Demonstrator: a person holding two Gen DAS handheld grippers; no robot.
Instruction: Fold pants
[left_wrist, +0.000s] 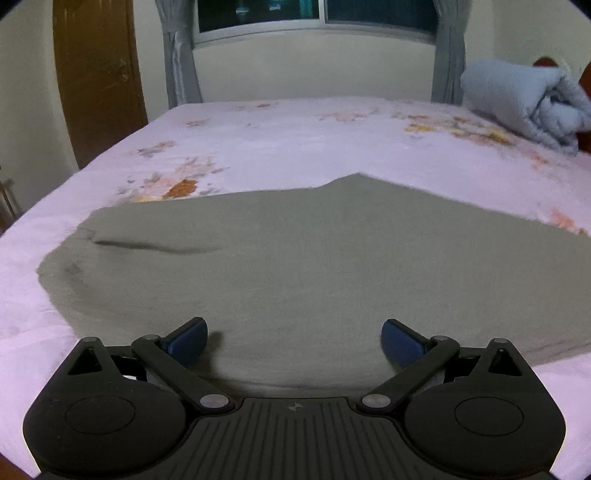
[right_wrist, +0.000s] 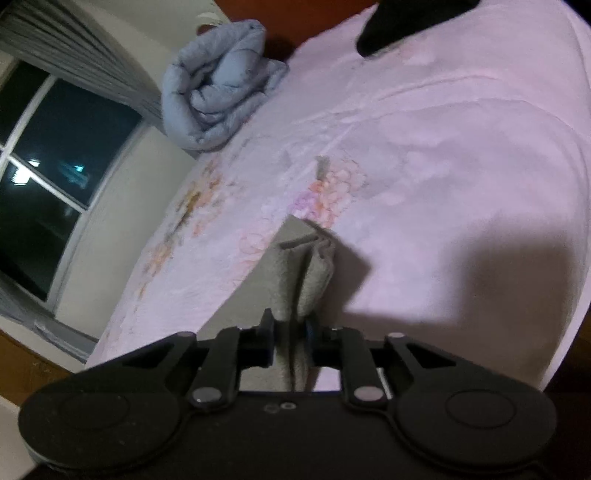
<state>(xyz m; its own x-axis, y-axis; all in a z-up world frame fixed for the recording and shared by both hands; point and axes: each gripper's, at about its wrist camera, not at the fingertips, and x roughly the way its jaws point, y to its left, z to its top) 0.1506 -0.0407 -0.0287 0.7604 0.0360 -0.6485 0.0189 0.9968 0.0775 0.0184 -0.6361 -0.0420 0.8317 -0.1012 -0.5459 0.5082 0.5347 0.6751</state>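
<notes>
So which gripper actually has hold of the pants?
The right gripper, shut on bunched grey pants. The left gripper hangs open over them.

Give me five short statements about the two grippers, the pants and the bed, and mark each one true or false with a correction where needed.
1. The left gripper is open above the grey pants. True.
2. The right gripper is open and holds nothing. False: its jaws are shut on a bunched fold of the pants.
3. The pants lie on a pink floral bedsheet. True.
4. The rolled light blue quilt lies on top of the pants. False: it sits apart from them, at the far corner of the bed.
5. Daylight fills the window. False: the panes are dark.
</notes>
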